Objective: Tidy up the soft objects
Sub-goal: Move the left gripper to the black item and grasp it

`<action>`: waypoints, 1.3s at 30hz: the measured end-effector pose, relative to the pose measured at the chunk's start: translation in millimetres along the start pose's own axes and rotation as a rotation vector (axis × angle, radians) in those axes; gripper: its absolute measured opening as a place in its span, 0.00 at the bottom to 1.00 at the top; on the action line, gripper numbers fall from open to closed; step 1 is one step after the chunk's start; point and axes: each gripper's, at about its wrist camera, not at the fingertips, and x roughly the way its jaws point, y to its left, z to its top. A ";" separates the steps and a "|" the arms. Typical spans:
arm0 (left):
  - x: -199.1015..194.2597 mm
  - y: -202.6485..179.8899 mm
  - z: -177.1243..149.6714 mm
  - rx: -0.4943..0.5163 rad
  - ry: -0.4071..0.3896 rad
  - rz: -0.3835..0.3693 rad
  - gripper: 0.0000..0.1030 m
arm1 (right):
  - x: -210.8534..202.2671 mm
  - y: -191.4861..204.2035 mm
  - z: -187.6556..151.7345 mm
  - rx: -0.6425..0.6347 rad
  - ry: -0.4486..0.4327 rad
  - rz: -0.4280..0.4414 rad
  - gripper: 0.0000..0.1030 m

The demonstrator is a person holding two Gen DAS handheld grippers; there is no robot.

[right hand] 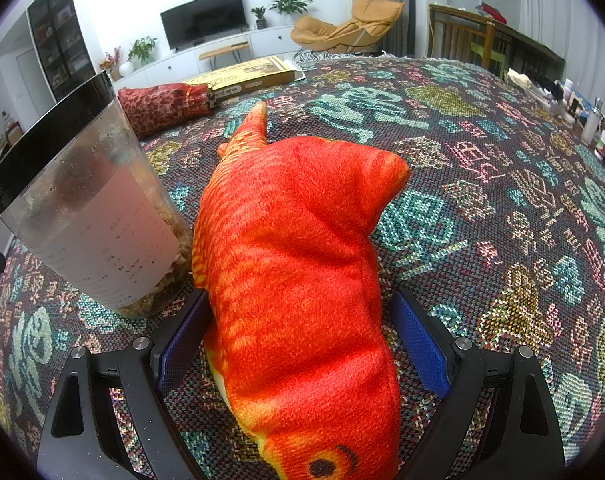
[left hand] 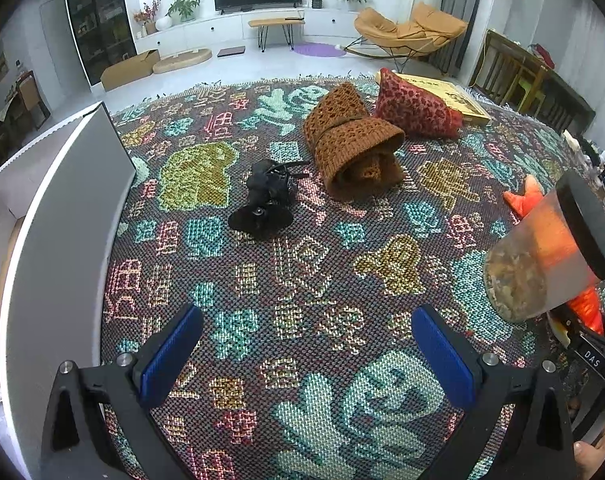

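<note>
An orange plush fish (right hand: 298, 280) lies on the patterned cloth between the fingers of my right gripper (right hand: 302, 344). The jaws are wide open around its body, the left pad close against it and the right pad a little apart. The fish's tail also shows in the left wrist view (left hand: 526, 198). My left gripper (left hand: 306, 356) is open and empty above the cloth. Ahead of it lie a small black soft item (left hand: 264, 200), a rolled brown knitted piece (left hand: 352, 144) and a red patterned pouch (left hand: 416, 106). The pouch also shows in the right wrist view (right hand: 164, 106).
A clear jar with a black lid (right hand: 86, 208) stands just left of the fish; it also shows in the left wrist view (left hand: 550, 252). A white box (left hand: 50, 216) stands at the left. A yellow flat box (left hand: 450, 96) lies at the far edge. Bottles (right hand: 594, 124) crowd the right edge.
</note>
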 end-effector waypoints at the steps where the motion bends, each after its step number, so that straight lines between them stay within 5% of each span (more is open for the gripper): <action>1: 0.7 0.4 -1.2 0.000 0.001 0.002 1.00 | 0.0 0.0 0.0 0.000 0.000 0.000 0.89; 13: 7.2 7.4 -12.7 -0.013 0.022 0.005 1.00 | 0.0 0.1 0.1 0.000 0.000 0.000 0.89; 24: 7.5 7.8 27.0 -0.021 -0.041 0.001 1.00 | 0.0 0.1 0.1 0.000 0.000 0.000 0.89; 29: 30.1 5.1 58.9 0.063 -0.018 0.061 1.00 | 0.0 0.0 0.1 0.000 0.000 0.000 0.89; 34: 66.5 36.3 76.9 -0.072 0.039 0.058 1.00 | 0.0 0.0 0.2 0.000 0.000 0.000 0.89; 39: 101.4 41.0 79.8 -0.088 0.090 0.070 1.00 | 0.0 0.0 0.2 0.000 0.000 0.000 0.89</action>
